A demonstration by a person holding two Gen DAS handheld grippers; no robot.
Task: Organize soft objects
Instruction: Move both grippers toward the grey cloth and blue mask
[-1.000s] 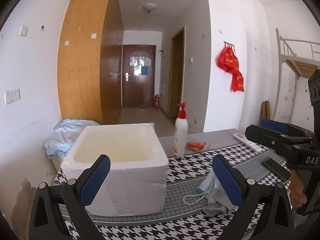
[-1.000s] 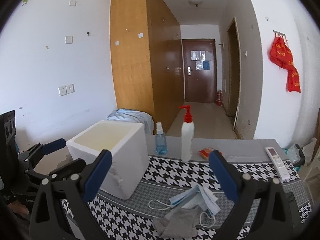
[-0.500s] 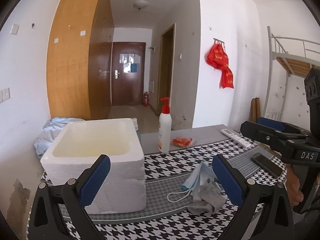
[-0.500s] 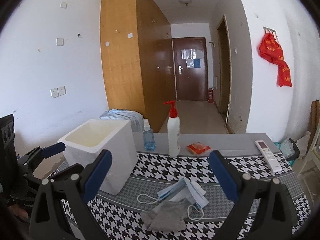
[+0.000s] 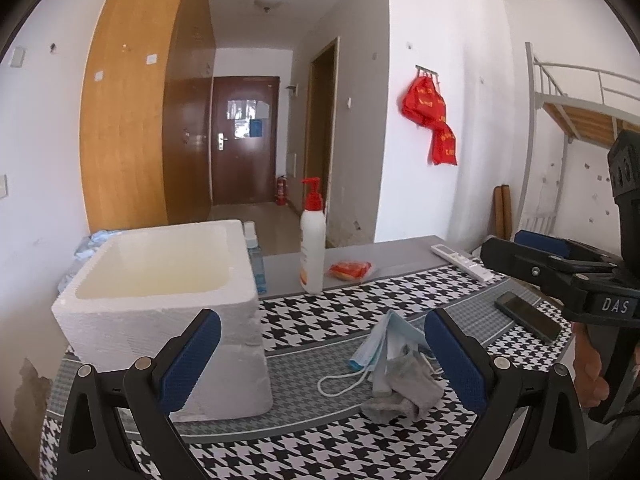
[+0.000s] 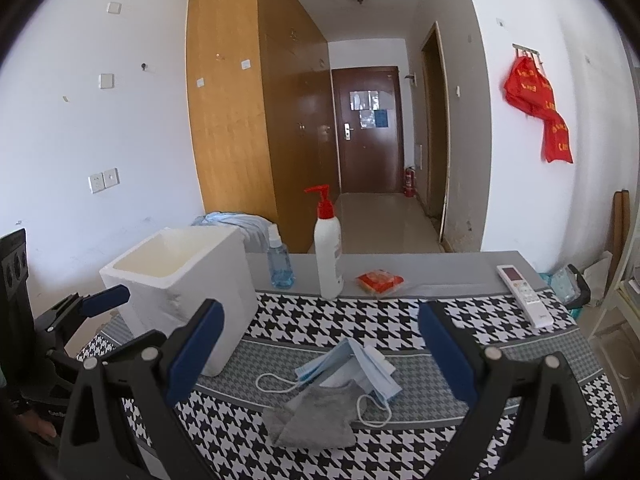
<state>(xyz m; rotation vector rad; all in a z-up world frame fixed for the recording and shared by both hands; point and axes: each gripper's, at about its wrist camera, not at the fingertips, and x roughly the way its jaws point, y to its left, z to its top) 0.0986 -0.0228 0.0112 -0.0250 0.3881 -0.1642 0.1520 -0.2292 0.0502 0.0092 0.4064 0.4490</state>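
A pile of light blue face masks (image 6: 352, 364) and a grey cloth (image 6: 320, 412) lie on the houndstooth tablecloth (image 6: 360, 320). They also show in the left wrist view, masks (image 5: 384, 340) and cloth (image 5: 408, 388). A white foam box (image 5: 160, 300) stands open and empty on the table's left; it also shows in the right wrist view (image 6: 180, 280). My left gripper (image 5: 320, 356) is open and empty, above the table near the box. My right gripper (image 6: 316, 344) is open and empty, above the pile.
A white pump bottle (image 6: 328, 248), a small blue bottle (image 6: 280, 260) and an orange packet (image 6: 380, 280) stand at the table's back. A remote (image 6: 524, 294) lies at right, a phone (image 5: 528, 316) near the right edge. Blue bedding (image 6: 232, 220) lies behind the box.
Both grippers have drifted, so the box and the pile shifted leftward in both views. Both stay open. Nothing on the table has moved.
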